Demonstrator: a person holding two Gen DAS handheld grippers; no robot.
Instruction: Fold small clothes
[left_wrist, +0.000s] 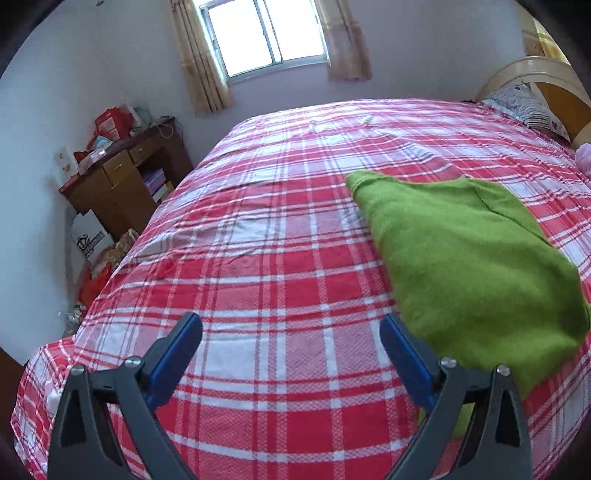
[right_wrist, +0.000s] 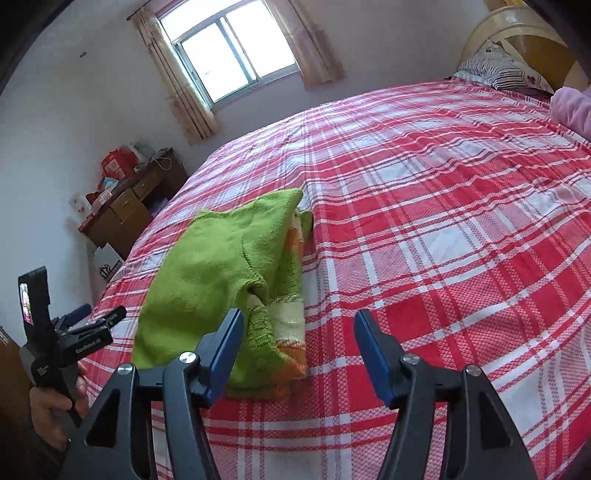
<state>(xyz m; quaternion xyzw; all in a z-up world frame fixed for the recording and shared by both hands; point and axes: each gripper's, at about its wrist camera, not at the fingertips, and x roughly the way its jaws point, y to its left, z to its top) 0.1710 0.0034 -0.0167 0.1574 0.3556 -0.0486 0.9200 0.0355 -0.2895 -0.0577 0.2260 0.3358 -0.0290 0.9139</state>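
Observation:
A small green knitted garment (left_wrist: 465, 258) lies folded on the red and white plaid bed (left_wrist: 266, 258). In the right wrist view the garment (right_wrist: 218, 266) shows orange and pale striped inner layers at its right edge. My left gripper (left_wrist: 291, 325) is open and empty, hovering above the bed just left of the garment. My right gripper (right_wrist: 299, 321) is open and empty, just right of the garment's near end. The left gripper (right_wrist: 99, 317) also shows at the left edge of the right wrist view, held in a hand.
A wooden desk (left_wrist: 125, 177) with red bags and boxes stands left of the bed, with clutter on the floor. A striped pillow (right_wrist: 506, 70) and a pink cloth (right_wrist: 572, 107) lie near the headboard (right_wrist: 517, 33). A curtained window (left_wrist: 262, 33) is behind.

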